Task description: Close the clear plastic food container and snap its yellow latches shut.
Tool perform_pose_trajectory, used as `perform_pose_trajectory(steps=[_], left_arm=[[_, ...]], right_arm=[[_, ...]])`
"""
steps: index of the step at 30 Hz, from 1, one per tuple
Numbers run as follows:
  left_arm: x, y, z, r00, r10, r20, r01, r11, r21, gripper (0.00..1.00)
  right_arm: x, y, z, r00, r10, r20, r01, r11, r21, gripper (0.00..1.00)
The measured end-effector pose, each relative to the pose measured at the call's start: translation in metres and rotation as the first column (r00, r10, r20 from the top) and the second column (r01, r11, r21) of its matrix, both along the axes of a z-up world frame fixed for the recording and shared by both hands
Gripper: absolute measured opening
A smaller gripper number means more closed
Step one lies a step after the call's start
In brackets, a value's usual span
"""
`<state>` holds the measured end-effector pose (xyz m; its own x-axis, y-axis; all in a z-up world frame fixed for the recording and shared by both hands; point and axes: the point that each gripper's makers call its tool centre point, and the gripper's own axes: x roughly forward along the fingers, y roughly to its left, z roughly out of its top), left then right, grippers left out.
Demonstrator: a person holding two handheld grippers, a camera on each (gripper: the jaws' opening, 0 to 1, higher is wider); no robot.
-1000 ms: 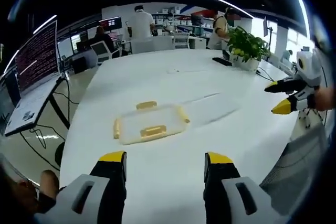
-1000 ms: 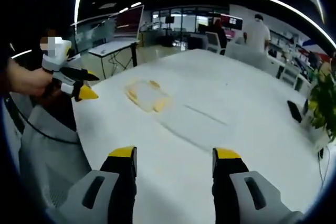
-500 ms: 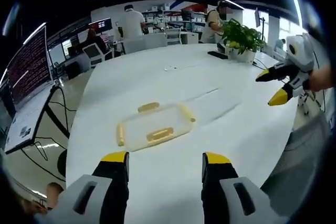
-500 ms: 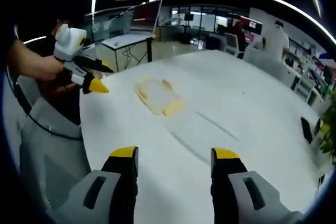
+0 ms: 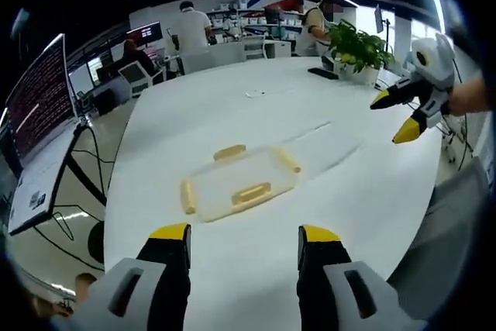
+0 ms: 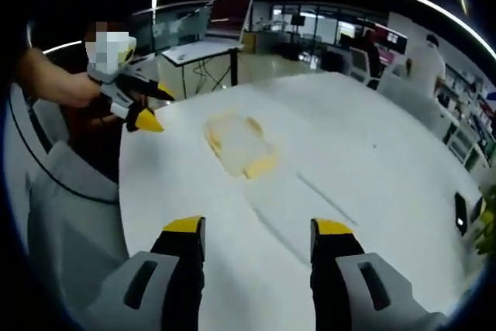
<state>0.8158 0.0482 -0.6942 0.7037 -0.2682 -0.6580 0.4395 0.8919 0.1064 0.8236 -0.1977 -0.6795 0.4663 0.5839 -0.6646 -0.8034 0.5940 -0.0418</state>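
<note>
Clear plastic food container with yellow latches (image 5: 238, 182) sits mid white tabletop (image 5: 232, 114); left hand-held gripper (image 5: 244, 242) and right hand-held gripper (image 6: 248, 236) both hover jaws apart, holding nothing.

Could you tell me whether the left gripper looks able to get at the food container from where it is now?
Probably yes. The left gripper is open, and the food container lies on the white table just beyond its jaws, with only bare tabletop between. The right gripper hangs off to the side.
</note>
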Motion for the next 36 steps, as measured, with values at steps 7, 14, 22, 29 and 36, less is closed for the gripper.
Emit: perform_pose_trajectory(steps=[7,14,22,29,36], left_arm=[[0.009,-0.001,-0.002,0.997,-0.076,-0.012,0.076,0.997,0.005,0.50],[0.022,0.002,-0.001,0.992,-0.126,-0.028,0.126,0.991,0.031,0.50],[0.040,0.008,0.004,0.983,-0.176,-0.042,0.178,0.983,0.041,0.50],[0.051,0.015,0.002,0.975,-0.216,-0.062,0.220,0.973,0.074,0.51],[0.058,0.009,-0.005,0.937,-0.333,-0.107,0.344,0.932,0.115,0.51]], right_arm=[[0.008,0.016,-0.001,0.997,0.079,-0.006,-0.079,0.997,-0.014,0.51],[0.014,0.034,-0.003,0.984,0.177,0.014,-0.176,0.983,-0.055,0.51],[0.027,0.048,-0.009,0.977,0.213,-0.008,-0.213,0.976,-0.052,0.51],[0.039,0.058,-0.012,0.972,0.234,-0.022,-0.235,0.971,-0.049,0.51],[0.049,0.070,-0.016,0.962,0.270,-0.026,-0.272,0.961,-0.060,0.50]])
